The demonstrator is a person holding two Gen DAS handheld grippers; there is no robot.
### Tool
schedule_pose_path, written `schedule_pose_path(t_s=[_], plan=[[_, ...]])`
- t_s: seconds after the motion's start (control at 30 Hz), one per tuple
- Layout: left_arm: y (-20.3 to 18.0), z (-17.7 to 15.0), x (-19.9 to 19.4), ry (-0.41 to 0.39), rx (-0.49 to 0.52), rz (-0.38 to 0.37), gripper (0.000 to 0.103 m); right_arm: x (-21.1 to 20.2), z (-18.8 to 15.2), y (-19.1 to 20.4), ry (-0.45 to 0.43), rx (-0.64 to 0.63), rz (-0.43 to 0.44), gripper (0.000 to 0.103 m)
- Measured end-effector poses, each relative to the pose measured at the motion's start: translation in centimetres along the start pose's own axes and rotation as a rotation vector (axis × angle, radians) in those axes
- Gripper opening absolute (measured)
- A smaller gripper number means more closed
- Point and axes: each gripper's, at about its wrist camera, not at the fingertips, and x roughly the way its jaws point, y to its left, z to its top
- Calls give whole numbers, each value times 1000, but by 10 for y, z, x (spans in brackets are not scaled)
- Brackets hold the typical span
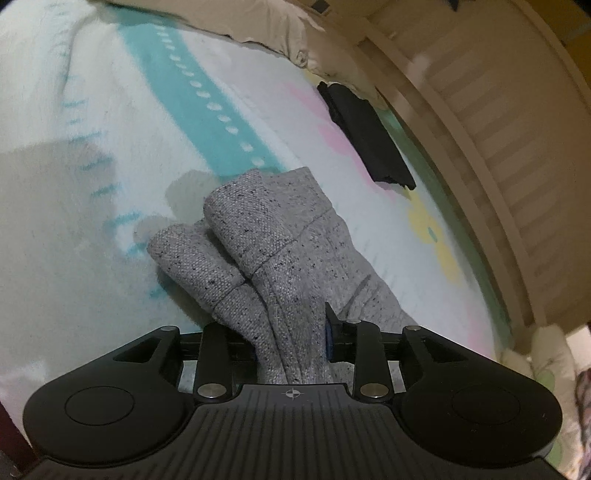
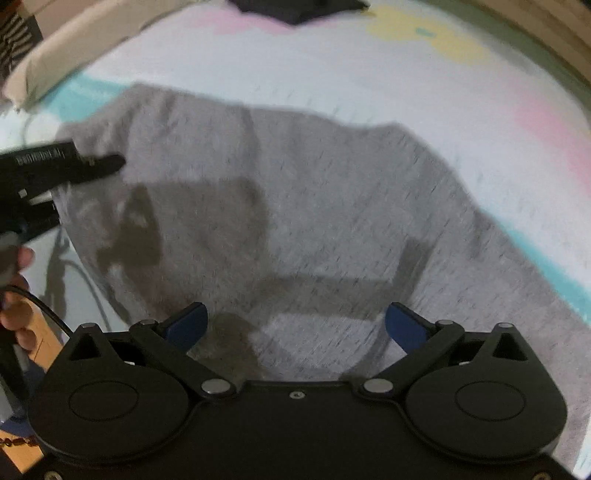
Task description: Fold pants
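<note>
Gripping one pair of grey pants on the bed, the left gripper pinches bunched fabric.

Two cuffed legs lie side by side ahead of its clenched jaws. One right gripper hovers released above the flat grey cloth, two blue pads wide apart, nothing between them. One folded black garment lies well apart near the wooden headboard; one beige pillow sits beyond.
</note>
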Motion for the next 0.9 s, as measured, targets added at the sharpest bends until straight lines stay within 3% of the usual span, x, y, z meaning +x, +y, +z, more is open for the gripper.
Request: schedule_pose_path(t_s=[0.1, 0.2, 0.43, 0.6, 0.73, 0.9], plan=[[1, -1, -1, -24, 36, -24, 26, -18, 11, -11, -67, -20, -31, 102], [-8, -3, -9, -61, 84, -34, 23, -28, 14, -40, -80, 28, -100, 102], [-50, -9, -38, -166, 264, -76, 23, -21, -12, -119, 28, 304, -112, 102], [-81, -21, -59, -230, 394, -107, 23, -5, -37, -139, 108, 335, -162, 102], [-118, -36, -81, -293, 526, -164, 23, 8, -49, -153, 124, 371, -130, 102], [-178, -74, -102, -346, 717, -279, 23, -11, -52, -180, 106, 445, -74, 102]])
